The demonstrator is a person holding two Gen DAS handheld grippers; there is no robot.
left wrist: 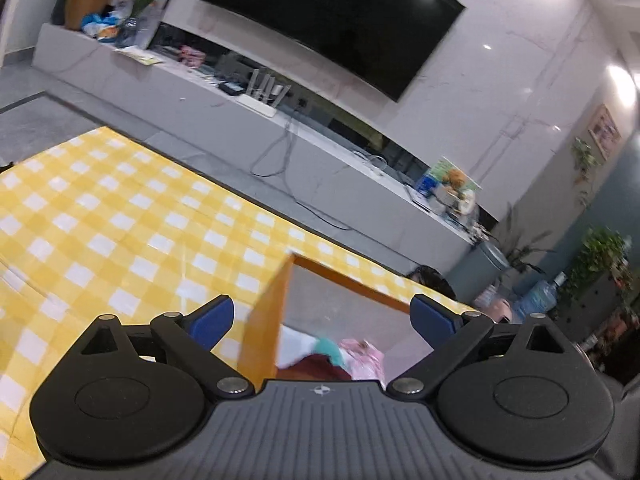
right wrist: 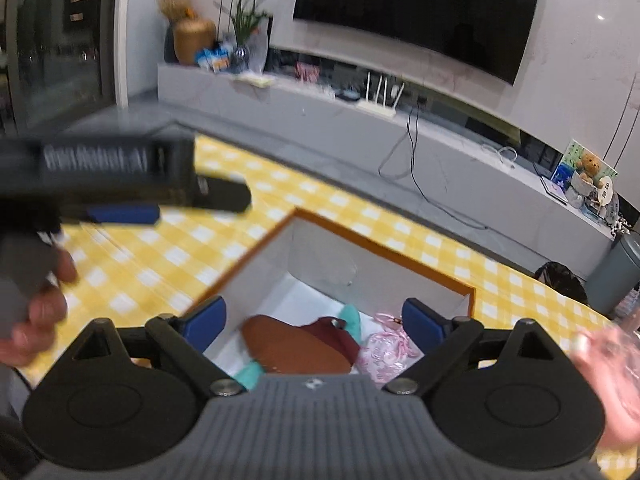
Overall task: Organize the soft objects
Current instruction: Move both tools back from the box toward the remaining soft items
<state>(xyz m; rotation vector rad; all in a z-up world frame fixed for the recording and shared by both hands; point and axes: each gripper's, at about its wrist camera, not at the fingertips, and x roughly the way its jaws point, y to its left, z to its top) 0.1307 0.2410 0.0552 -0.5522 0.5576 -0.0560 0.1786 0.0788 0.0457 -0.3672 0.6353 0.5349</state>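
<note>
A: Left wrist view. What's in front?

B: Left gripper, fingers spread wide, nothing between them. It hangs over the near corner of an orange-edged box standing on a yellow checked tablecloth. Inside the box, low in frame: a pink cloth, a teal piece, something dark red and a bit of white. Blurred, so I can't make out more.

A: Background?

B: A long grey TV bench under a wall-mounted TV.

A: Right wrist view?

B: Right gripper, fingers also released and wide apart, holding nothing, above the open box. The soft things lie on its white floor: a brown pouch overlapping the dark red piece, teal cloth behind and beside it, pink cloth to the right, touching the pile.

A: The other gripper?

B: At the upper left, blurred, over the tablecloth beside the box, a hand gripping its handle. The same TV behind.
</note>
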